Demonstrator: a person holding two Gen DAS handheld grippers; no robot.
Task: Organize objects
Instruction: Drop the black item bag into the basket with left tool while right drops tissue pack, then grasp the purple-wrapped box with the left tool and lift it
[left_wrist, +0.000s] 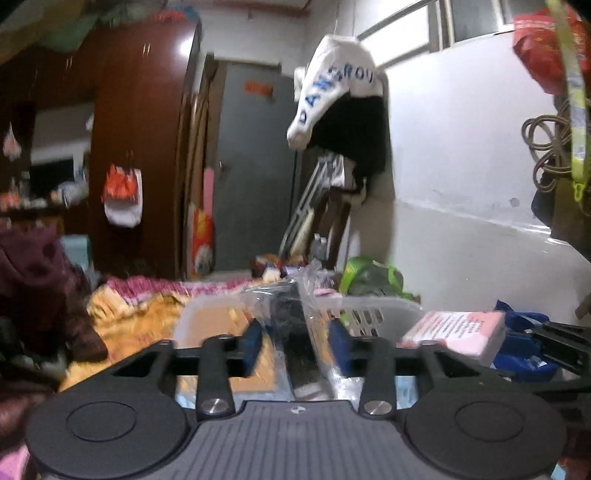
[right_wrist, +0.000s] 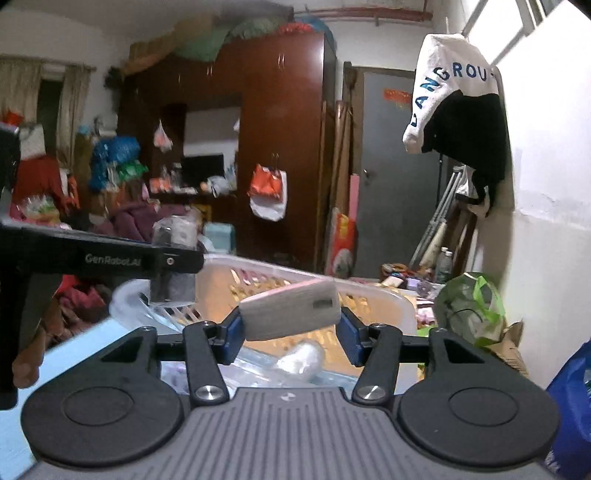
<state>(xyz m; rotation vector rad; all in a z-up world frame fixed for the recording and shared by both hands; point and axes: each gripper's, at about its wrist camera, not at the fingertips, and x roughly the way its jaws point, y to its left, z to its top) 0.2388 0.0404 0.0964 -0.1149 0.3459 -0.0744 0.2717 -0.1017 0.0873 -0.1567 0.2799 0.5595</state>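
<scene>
My left gripper (left_wrist: 295, 341) is shut on a dark object wrapped in a clear plastic bag (left_wrist: 295, 325), held above a white plastic basket (left_wrist: 376, 314). The same gripper (right_wrist: 173, 262) and its bagged dark object (right_wrist: 173, 254) show at the left of the right wrist view. My right gripper (right_wrist: 290, 334) is shut on a flat pink and white box (right_wrist: 291, 314), tilted, above the white basket (right_wrist: 280, 269). That box also shows at the right of the left wrist view (left_wrist: 454, 328). A clear wrapped item (right_wrist: 301, 360) lies in the basket.
A green plastic bag (right_wrist: 469, 310) and a blue bag (right_wrist: 569, 398) lie to the right against the white wall. A yellow blanket (left_wrist: 125, 325) covers the bed at left. A brown wardrobe (right_wrist: 280, 147) and grey door (right_wrist: 388, 177) stand behind.
</scene>
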